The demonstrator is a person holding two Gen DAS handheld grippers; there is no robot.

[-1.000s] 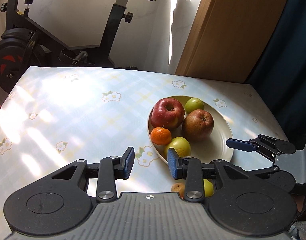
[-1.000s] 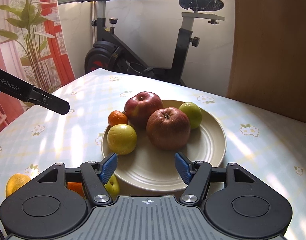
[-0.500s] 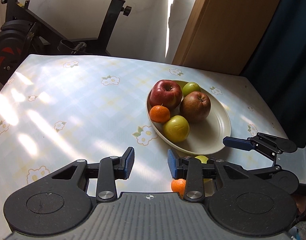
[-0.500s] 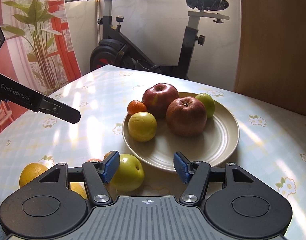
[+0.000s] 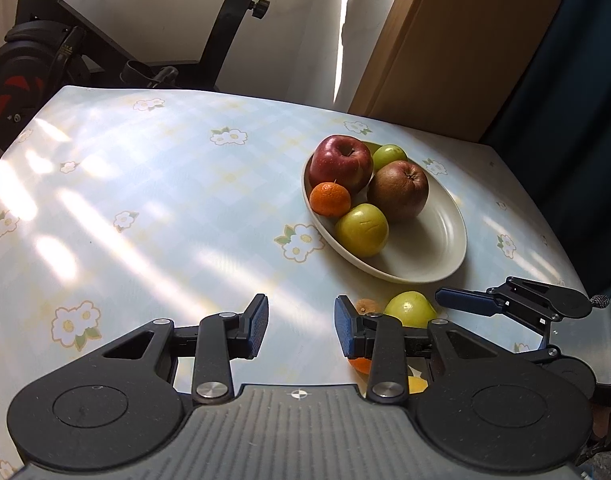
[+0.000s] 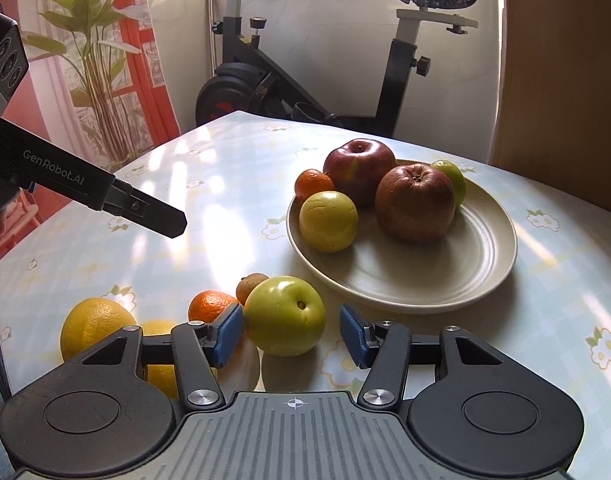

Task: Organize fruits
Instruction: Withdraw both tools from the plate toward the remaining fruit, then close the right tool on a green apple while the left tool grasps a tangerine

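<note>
Five fruits lie on the plate, and we go from the biggest thing down to the smallest. We see the surface (image 6: pixel 233 184), covered with a pale checked cloth with flowers. On it stands the cream plate (image 6: pixel 493 256), which carries a red apple (image 6: pixel 359 170), a dark brownish apple (image 6: pixel 415 202) touching it, a yellow-green fruit (image 6: pixel 328 221) at the near rim, a small green fruit (image 6: pixel 451 178) at the far rim, and a small tangerine (image 6: pixel 312 184) beside the red apple.

Our right gripper (image 6: pixel 291 334) has its fingers spread, and a green apple (image 6: pixel 284 315) sits on the surface between them, just beside the left finger; we cannot tell if it touches. Our left gripper (image 5: pixel 301 326) hovers over bare cloth with its fingers also spread and holding nothing.

Near the green apple, off the plate, we see a large yellow citrus (image 6: pixel 93 326), an orange (image 6: pixel 209 306) and a small brown fruit (image 6: pixel 251 284) just behind the apple. A further yellow fruit (image 6: pixel 161 364) is partly hidden under the right gripper.
</note>
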